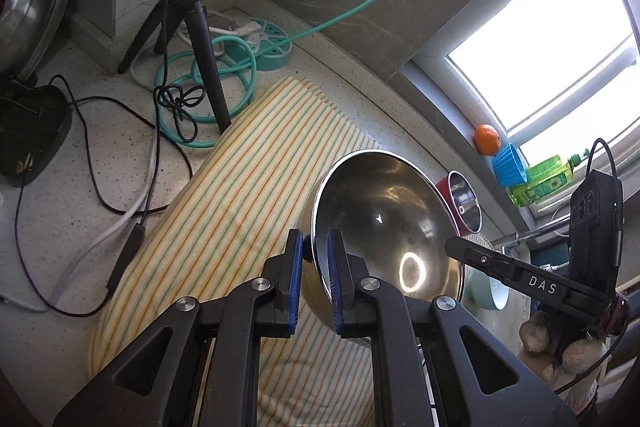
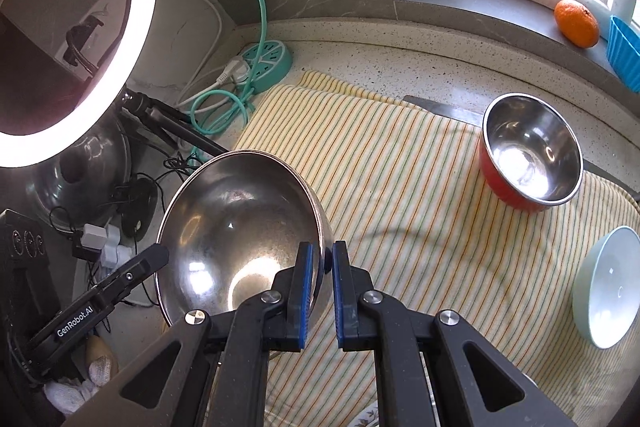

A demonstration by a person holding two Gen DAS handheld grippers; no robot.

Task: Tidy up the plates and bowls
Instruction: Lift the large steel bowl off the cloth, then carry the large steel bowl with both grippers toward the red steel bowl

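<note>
Striped towel (image 2: 400,187) covers the tabletop; I've got the big steel bowl (image 2: 240,227) tilted above it, both tongs pinching its rim: left tongs (image 1: 314,267) one side, right tongs (image 2: 320,287) opposite. Red bowl (image 2: 532,155) lies ahead-right, nearer my right.

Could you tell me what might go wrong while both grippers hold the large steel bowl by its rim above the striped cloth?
1. The large shiny steel bowl is pinched only at its thin rim by the left gripper and right gripper; smooth metal could slip or twist if the hands move unevenly.
2. The red-sided steel bowl and pale green ceramic bowl sit nearby on the striped cloth; a careless swing might knock them.
</note>
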